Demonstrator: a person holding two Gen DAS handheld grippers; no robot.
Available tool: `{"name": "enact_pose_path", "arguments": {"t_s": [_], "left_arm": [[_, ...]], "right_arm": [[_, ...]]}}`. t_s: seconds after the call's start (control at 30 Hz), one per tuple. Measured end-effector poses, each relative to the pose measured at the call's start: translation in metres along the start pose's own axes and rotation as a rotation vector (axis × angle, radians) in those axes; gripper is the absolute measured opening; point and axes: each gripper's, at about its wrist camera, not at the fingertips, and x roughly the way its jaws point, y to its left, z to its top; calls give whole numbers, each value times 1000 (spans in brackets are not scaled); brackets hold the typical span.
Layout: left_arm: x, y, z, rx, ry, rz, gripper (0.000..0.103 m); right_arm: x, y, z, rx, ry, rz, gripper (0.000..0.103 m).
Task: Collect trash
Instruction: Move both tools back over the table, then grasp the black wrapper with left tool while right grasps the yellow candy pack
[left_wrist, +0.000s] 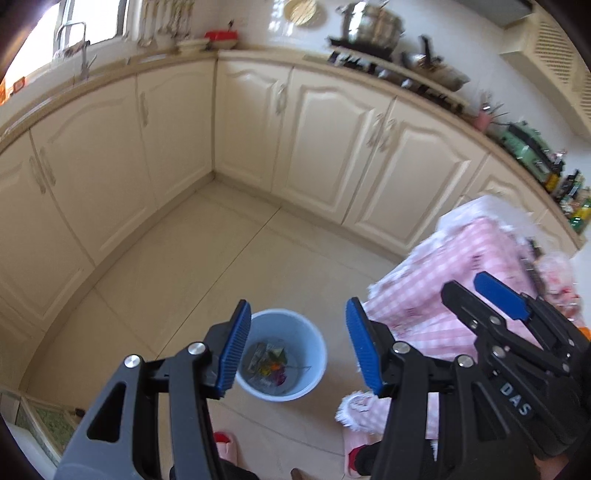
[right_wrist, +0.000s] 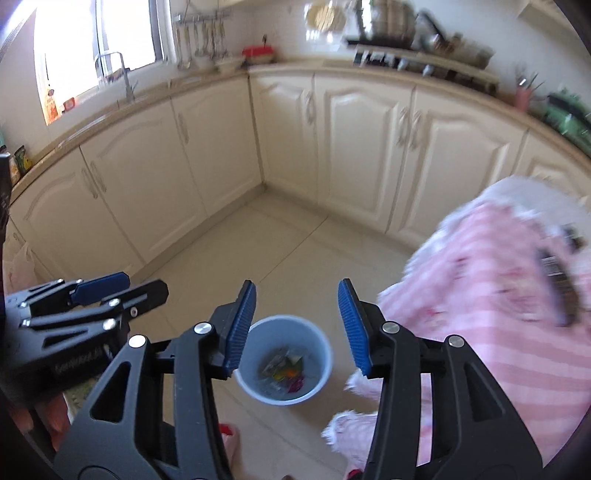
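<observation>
Plastic and light, the blue bin (left_wrist: 284, 354) with scraps (left_wrist: 271, 363) inside should lift easily by its thin rim, both the left tool (left_wrist: 295, 347) and right tool (right_wrist: 295, 325) hanging wide open and empty above it.

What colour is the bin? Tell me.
Light blue bin; clearest in the left wrist view.

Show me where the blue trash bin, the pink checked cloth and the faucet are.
blue trash bin (left_wrist: 317, 341), left wrist view, on its right inner wall.
pink checked cloth (left_wrist: 461, 266), left wrist view, on the top of the draped fabric.
faucet (right_wrist: 127, 79), right wrist view, on its upright stem by the window.
</observation>
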Motion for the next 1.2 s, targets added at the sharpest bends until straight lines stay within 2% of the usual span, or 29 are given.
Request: {"name": "enact_pose_path", "arguments": {"t_s": [0.1,0.3,0.47,0.6,0.73,0.87,1.17,1.2], "left_arm": [[-27,-34,3,51,-42,-62,59],[-60,-119,1,171,-64,-253,65],[-53,-195,-2,260,-11,-350,65],[-34,-237,-7,293,57,-407,65],[1,-276,-9,305,134,-425,65],[38,-294,-5,290,184,-404,65],[88,-321,0,251,235,-369,64],[89,-322,1,253,236,-364,55]], "right_arm": [[-42,-21,2,14,-69,-51,48],[-119,-86,-1,85,-173,-142,52],[-164,-157,-10,179,-217,-251,53],[-183,-220,-26,276,-210,-339,54],[-186,-262,-43,344,-175,-374,54],[-179,-293,-56,391,-138,-385,54],[-160,-332,-72,452,-98,-382,54],[-159,-338,-73,467,-95,-379,54]]}}
